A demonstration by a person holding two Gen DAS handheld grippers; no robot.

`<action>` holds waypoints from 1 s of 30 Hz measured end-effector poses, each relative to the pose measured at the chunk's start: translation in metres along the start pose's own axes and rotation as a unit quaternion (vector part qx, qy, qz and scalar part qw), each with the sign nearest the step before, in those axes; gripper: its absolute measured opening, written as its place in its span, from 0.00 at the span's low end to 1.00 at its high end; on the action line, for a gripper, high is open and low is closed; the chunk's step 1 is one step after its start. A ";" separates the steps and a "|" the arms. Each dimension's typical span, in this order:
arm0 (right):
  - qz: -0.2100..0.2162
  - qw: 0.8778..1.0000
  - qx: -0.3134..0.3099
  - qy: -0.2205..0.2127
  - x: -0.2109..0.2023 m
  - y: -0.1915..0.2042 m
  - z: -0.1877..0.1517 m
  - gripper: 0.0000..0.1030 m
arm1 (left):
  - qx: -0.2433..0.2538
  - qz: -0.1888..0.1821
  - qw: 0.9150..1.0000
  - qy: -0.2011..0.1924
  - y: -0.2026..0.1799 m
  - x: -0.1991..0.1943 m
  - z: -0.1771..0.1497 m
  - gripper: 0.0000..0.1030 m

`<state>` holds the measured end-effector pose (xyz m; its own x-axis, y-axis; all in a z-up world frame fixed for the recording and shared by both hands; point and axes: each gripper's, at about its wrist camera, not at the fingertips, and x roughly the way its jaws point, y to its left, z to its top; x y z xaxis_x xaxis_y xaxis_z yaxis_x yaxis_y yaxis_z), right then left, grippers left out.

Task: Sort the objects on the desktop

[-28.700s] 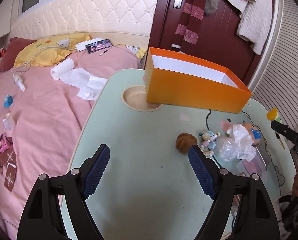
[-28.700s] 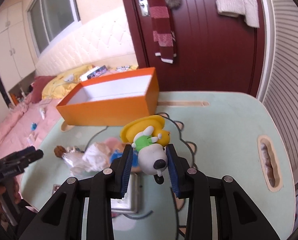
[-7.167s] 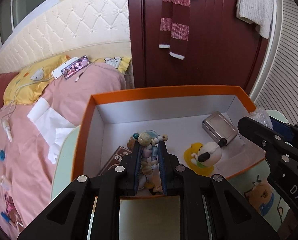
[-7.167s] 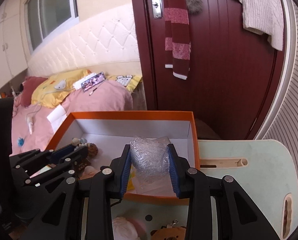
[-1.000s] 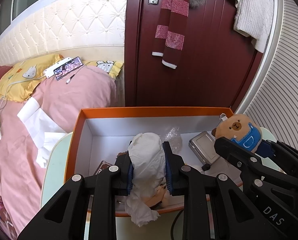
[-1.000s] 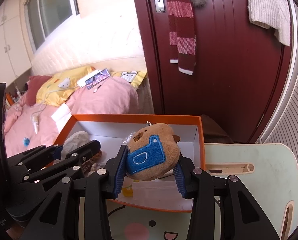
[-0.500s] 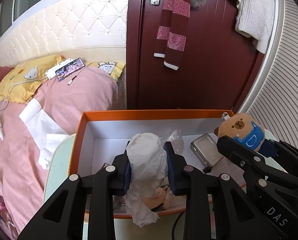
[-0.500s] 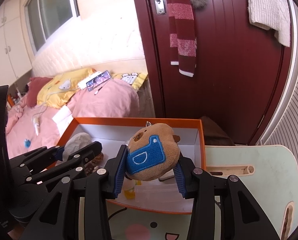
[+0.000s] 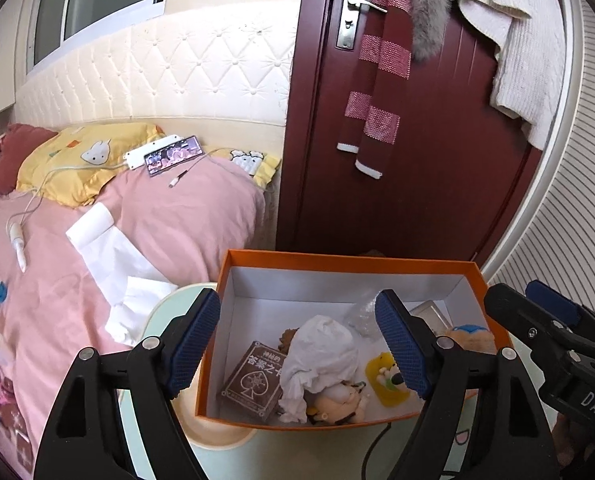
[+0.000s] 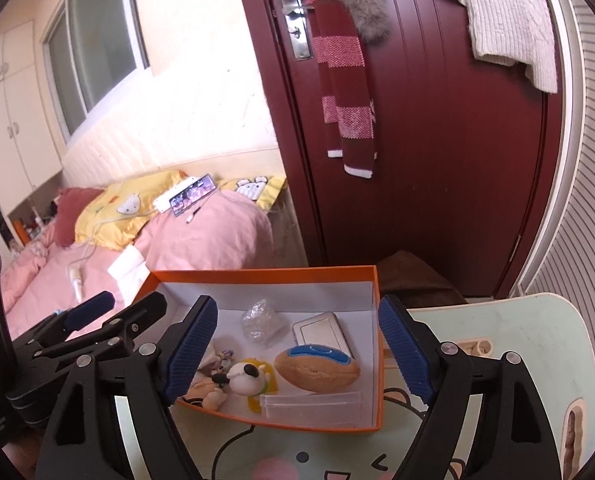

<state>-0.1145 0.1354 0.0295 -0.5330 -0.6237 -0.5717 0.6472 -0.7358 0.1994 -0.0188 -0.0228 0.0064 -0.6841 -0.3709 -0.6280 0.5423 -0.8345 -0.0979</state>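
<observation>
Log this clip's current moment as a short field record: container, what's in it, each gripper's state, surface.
container: orange box, open top, on the table
contents: brown plush bear, crumpled white tissue, dog figure with yellow hat, card deck, silver case, bubble wrap wad, clear plastic box
left gripper: open, empty, above the box
right gripper: open, empty, above the box
surface: pale green table with cartoon print

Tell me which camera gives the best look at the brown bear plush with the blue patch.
The right wrist view. There the brown bear plush lies in full sight in the orange box, between the open tongs. The left wrist view shows only a sliver of it at the box's right side, behind that gripper's right finger.
</observation>
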 end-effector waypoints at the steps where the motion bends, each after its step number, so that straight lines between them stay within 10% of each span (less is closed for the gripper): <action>1: 0.000 1.000 -0.001 0.002 -0.001 0.001 0.000 0.81 | 0.007 0.003 1.000 0.003 -0.001 -0.001 -0.001 0.78; 30: -0.048 0.993 -0.055 0.097 0.002 0.018 -0.013 0.81 | 0.034 0.027 0.995 0.090 0.000 -0.007 -0.013 0.78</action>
<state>-0.0967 0.1241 0.0210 -0.4876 -0.4819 -0.7280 0.6592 -0.7500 0.0549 -0.0081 -0.0148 0.0007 -0.5530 -0.3428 -0.7594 0.5382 -0.8427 -0.0115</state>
